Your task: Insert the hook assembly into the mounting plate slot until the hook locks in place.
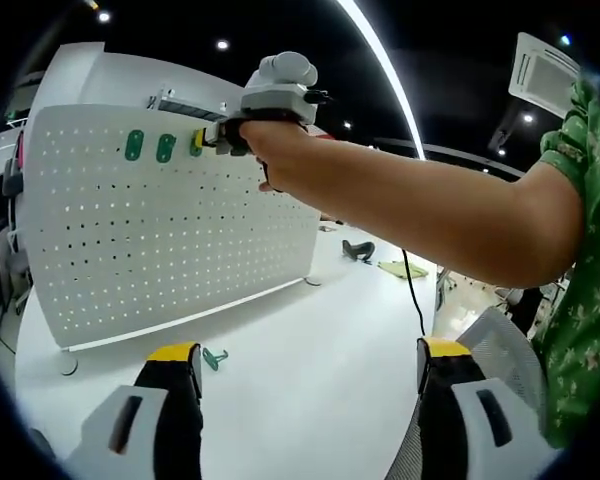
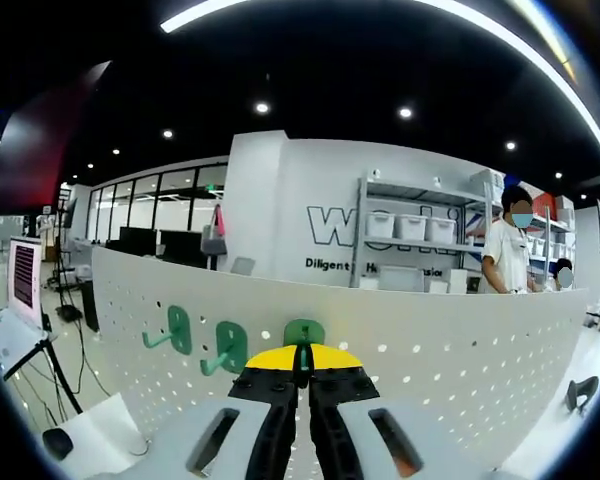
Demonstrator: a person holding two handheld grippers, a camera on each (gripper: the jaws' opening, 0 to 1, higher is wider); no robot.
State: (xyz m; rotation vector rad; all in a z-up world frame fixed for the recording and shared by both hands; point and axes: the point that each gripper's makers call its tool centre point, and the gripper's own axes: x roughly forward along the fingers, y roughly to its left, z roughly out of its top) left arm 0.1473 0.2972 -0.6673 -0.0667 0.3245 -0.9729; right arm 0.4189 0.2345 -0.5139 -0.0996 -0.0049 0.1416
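Looking through the left gripper view, you have the white perforated metal pegboard [image 1: 170, 220] standing upright on the white round table [image 1: 310, 390], filling the 9 to 11 o'clock area. Along its top row sit two green plastic hooks [image 1: 133, 145], side by side, already mounted. Just right of them, at about 12 o'clock, your right gripper [image 1: 216, 139] meets the board, with your right hand [image 1: 265, 140] wrapped round its grip and your bare forearm running off toward 3 o'clock. A spare green hook [image 1: 214, 357] lies loose on the table near the board's foot, at about 7 o'clock, just beside the yellow-tipped left jaw. Your left gripper [image 1: 310, 358] hangs over the table with its jaws spread wide and nothing between them.

Right gripper view: the pegboard [image 2: 460, 350] spans the frame. The two mounted hooks [image 2: 178, 330] stand at 8 o'clock, prongs pointing out and to the left. At centre, your right gripper [image 2: 302, 372] has its jaws pressed nearly together, clamping the third green hook assembly [image 2: 304, 333], whose rounded backplate rises above the yellow tips against the board. Whether it is fully seated cannot be told. A person in white [image 2: 508, 255] stands by shelving at 2 o'clock.
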